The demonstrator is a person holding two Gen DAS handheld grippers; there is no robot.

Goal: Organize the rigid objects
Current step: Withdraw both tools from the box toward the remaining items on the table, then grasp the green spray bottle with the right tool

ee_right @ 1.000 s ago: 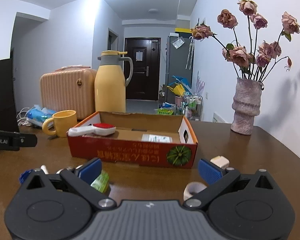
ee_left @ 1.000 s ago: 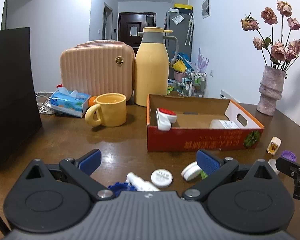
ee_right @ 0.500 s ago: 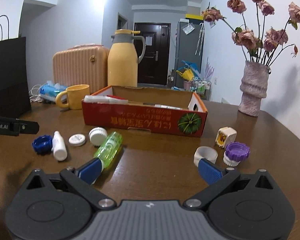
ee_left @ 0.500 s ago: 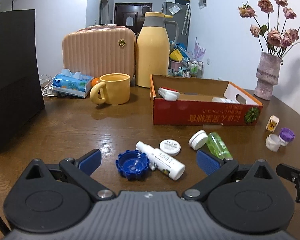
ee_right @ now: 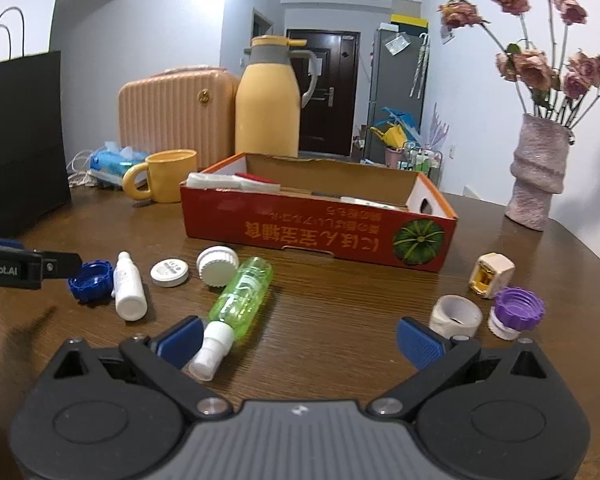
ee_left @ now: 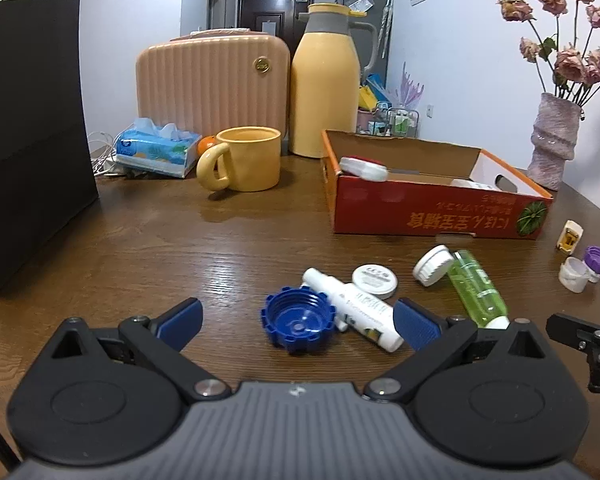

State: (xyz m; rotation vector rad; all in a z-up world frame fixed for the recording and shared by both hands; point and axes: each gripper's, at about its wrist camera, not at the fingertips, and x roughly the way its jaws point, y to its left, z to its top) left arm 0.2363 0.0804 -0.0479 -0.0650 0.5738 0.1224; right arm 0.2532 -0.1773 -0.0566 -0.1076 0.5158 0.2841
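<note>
Small items lie scattered on the brown table in front of a red cardboard box (ee_left: 436,212) (ee_right: 320,236). A blue cap (ee_left: 298,320) (ee_right: 92,280), a white bottle (ee_left: 354,308) (ee_right: 128,286), a flat white lid (ee_left: 374,280) (ee_right: 169,273), a ribbed white cap (ee_left: 432,265) (ee_right: 218,266) and a green spray bottle (ee_left: 476,288) (ee_right: 240,290) sit left of centre. A purple cap (ee_right: 518,308), a white ring (ee_right: 454,314) and a cream clip (ee_right: 490,274) lie to the right. My left gripper (ee_left: 298,320) is open above the blue cap. My right gripper (ee_right: 300,338) is open and holds nothing.
Behind the box stand a yellow mug (ee_left: 246,160), a yellow thermos jug (ee_left: 326,88), a peach case (ee_left: 212,84) and a tissue pack (ee_left: 156,152). A black paper bag (ee_left: 28,128) fills the left. A vase of dried roses (ee_right: 538,172) stands at the right.
Both grippers have risen and pulled back from the box, so the scattered items on the table now show in full. Both stay open.
</note>
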